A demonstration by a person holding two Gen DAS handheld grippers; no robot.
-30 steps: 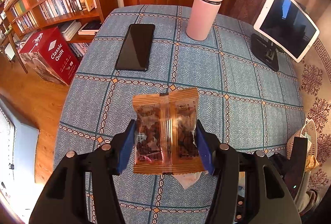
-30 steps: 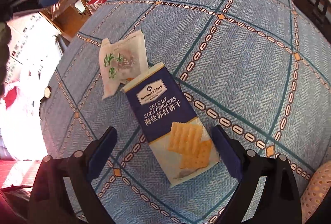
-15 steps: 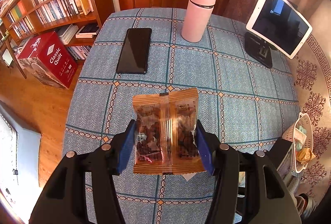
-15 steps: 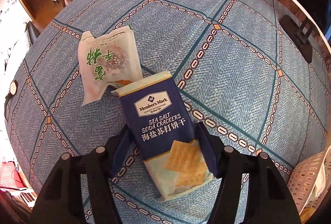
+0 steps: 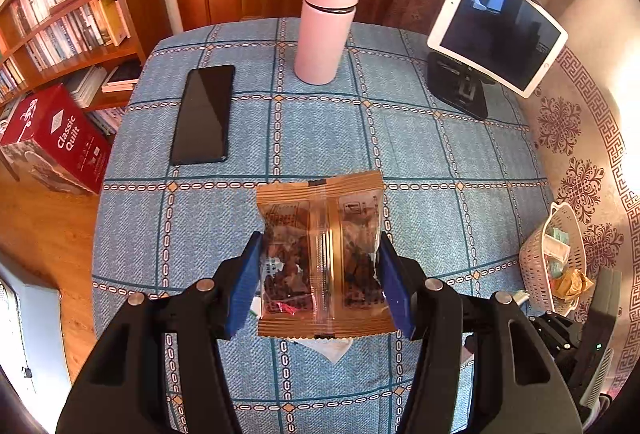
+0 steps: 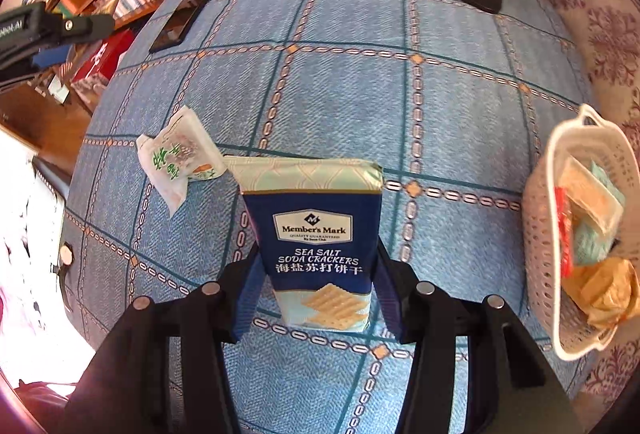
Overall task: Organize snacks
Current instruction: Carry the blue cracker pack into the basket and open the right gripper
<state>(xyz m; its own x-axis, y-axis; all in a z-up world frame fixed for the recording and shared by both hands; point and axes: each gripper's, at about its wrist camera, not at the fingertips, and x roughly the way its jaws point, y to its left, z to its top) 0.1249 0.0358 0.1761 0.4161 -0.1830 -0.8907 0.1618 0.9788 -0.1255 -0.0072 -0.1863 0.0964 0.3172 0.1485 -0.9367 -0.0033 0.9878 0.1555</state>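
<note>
**Both grips full**

My left gripper [image 5: 320, 282] clamps a brown snack packet [image 5: 322, 258] above the table [image 5: 440, 161]. My right gripper [image 6: 316, 294], jaws just closed in, pinches the cracker pack [image 6: 316, 238], lifted beside the basket [image 6: 540, 218].

A blue woven tablecloth [image 5: 440, 161] is crossed by dark teal lines with white chain links and orange diamonds. At its twelve o'clock edge a pale pink flask [image 5: 325, 29] is seen, at ten o'clock a black phone [image 5: 203, 114], at two o'clock a white-framed tablet [image 5: 498, 29] on a black stand. An amber and clear snack packet [image 5: 322, 258] with dark brown contents is framed by blue pads [image 5: 245, 286]. A navy cracker pack [image 6: 316, 234] carries white lettering and a mint-patterned top. A white wrapper [image 6: 180, 157] bears green characters. At three o'clock a white perforated basket [image 6: 540, 234] is seen.
</note>
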